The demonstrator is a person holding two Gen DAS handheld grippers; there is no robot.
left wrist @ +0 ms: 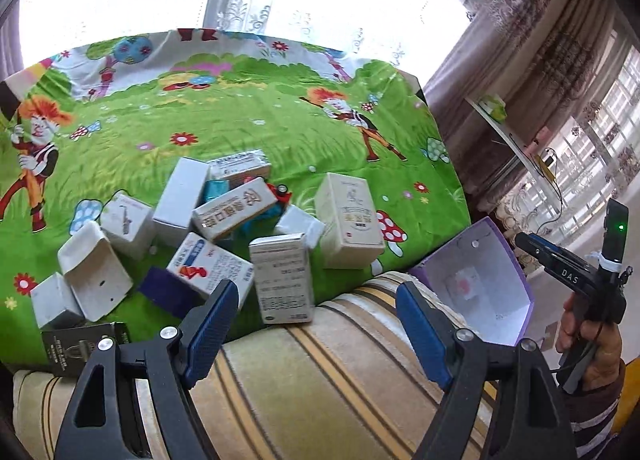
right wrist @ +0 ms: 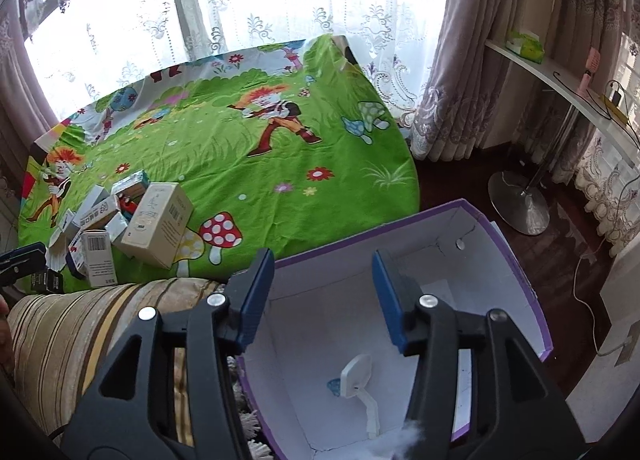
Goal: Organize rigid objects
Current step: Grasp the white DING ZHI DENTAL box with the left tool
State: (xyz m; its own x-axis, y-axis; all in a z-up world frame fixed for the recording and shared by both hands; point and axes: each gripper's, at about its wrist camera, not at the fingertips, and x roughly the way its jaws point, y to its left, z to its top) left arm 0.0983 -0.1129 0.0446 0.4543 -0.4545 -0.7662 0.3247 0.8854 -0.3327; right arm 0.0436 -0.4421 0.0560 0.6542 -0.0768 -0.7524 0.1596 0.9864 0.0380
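Observation:
A pile of small cardboard boxes [left wrist: 224,232] lies on the green cartoon sheet [left wrist: 248,120]. The pile also shows in the right wrist view [right wrist: 120,220] at the left. A tall cream box [left wrist: 349,220] stands at its right side. My left gripper [left wrist: 316,320] is open and empty, above the striped cushion [left wrist: 320,380], just short of the pile. A purple-rimmed white storage box [right wrist: 400,320] stands at the right, with a small white plastic piece [right wrist: 356,376] on its floor. My right gripper [right wrist: 324,296] is open and empty over this box.
A black carton [left wrist: 80,348] lies at the pile's near left. A white shelf [right wrist: 560,80] with a green pack and cables runs along the right wall. A lamp base [right wrist: 520,204] stands on the dark floor. Lace curtains hang behind the bed.

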